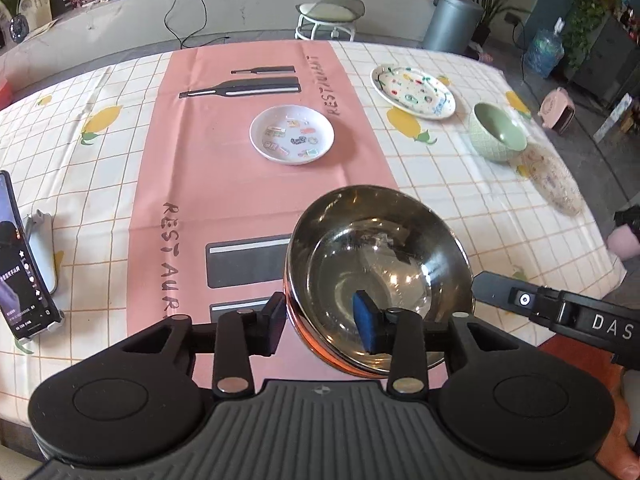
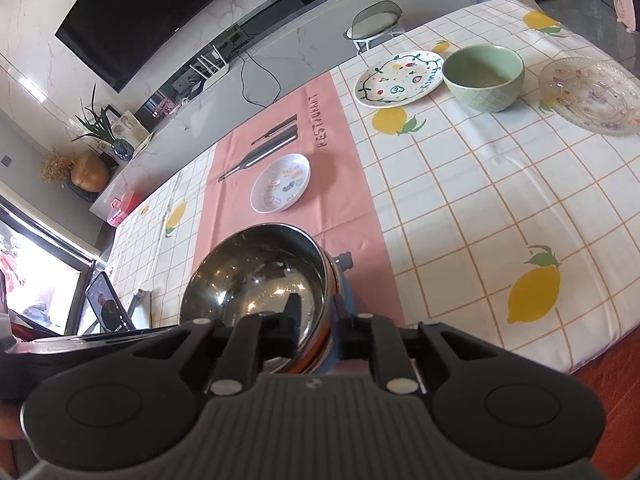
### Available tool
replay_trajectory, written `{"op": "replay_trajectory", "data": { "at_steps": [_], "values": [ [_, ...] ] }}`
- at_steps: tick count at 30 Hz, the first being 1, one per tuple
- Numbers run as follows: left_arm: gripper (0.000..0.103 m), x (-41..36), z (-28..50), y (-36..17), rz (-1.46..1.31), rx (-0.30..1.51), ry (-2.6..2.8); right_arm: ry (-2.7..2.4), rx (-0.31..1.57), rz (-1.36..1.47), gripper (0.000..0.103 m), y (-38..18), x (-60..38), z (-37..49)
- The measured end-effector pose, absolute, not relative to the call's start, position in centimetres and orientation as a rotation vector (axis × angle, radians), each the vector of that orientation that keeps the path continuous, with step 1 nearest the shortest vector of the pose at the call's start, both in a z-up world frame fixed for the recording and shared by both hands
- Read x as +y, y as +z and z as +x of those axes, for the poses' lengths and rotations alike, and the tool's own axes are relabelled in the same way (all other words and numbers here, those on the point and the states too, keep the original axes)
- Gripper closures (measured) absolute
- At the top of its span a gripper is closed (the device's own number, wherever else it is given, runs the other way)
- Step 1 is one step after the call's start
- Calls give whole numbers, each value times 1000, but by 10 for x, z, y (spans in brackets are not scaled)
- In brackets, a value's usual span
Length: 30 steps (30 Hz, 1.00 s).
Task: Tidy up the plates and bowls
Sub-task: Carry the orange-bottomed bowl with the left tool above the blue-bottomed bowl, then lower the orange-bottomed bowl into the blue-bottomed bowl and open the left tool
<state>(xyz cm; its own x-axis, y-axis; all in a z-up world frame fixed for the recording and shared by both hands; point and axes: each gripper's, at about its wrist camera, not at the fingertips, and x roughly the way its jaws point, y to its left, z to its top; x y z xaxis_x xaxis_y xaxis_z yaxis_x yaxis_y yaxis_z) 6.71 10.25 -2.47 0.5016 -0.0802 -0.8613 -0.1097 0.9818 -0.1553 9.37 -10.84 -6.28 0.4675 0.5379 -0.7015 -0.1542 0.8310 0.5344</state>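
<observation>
A shiny steel bowl point(image 1: 380, 248) point(image 2: 256, 264) with an orange outer wall sits near the table's front edge. My left gripper point(image 1: 322, 320) straddles its near-left rim, one finger outside and the blue-padded finger point(image 1: 366, 322) inside. The jaws stand apart, clear of the wall. My right gripper point(image 2: 318, 318) straddles the bowl's right rim, with a narrow gap at the inner finger point(image 2: 294, 316). Farther off lie a small white sticker-print plate point(image 1: 292, 134) point(image 2: 280, 182), a patterned plate point(image 1: 412, 92) point(image 2: 400, 80), a green bowl point(image 1: 496, 132) point(image 2: 484, 78) and a clear glass plate point(image 1: 552, 178) point(image 2: 590, 96).
A phone on a stand point(image 1: 24, 260) point(image 2: 106, 304) is at the table's left edge. The tablecloth point(image 1: 460, 200) is checked with lemons and has a pink strip down the middle. A stool point(image 1: 330, 16) and a grey bin point(image 1: 452, 20) stand beyond the far edge.
</observation>
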Motion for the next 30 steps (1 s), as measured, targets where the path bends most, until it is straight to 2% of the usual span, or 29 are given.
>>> {"op": "replay_trajectory", "data": {
  "at_steps": [1, 3, 6, 9, 14, 15, 16, 18, 21, 22, 24, 25, 30],
  "values": [
    [57, 107, 64, -23, -238, 1016, 32, 438, 999, 433, 70, -62, -110, 93],
    [58, 117, 57, -22, -304, 957, 67, 437, 1005, 442, 69, -64, -111, 93],
    [76, 129, 55, -25, -362, 923, 99, 444, 1036, 471, 68, -69, -113, 93],
    [81, 133, 57, -34, -393, 949, 81, 451, 1082, 496, 67, -78, -111, 94],
    [81, 134, 57, -43, -411, 963, 77, 454, 1111, 514, 66, -85, -111, 94],
    [73, 135, 56, -44, -426, 965, 76, 454, 1109, 515, 66, -85, -111, 94],
    [61, 136, 56, -46, -445, 971, 72, 451, 1107, 516, 66, -85, -111, 94],
    [52, 137, 58, -51, -485, 986, 58, 449, 1102, 526, 66, -86, -113, 96],
    [52, 134, 61, -61, -504, 1013, 48, 450, 1102, 538, 66, -87, -113, 99],
    [55, 132, 61, -62, -505, 1015, 48, 452, 1104, 540, 66, -88, -113, 100],
    [63, 130, 62, -63, -499, 1008, 49, 464, 1104, 547, 69, -89, -112, 101],
    [63, 129, 63, -62, -490, 1005, 56, 473, 1105, 552, 76, -90, -111, 102],
    [67, 135, 73, -61, -471, 995, 86, 483, 1113, 558, 78, -88, -104, 109]
  ]
}}
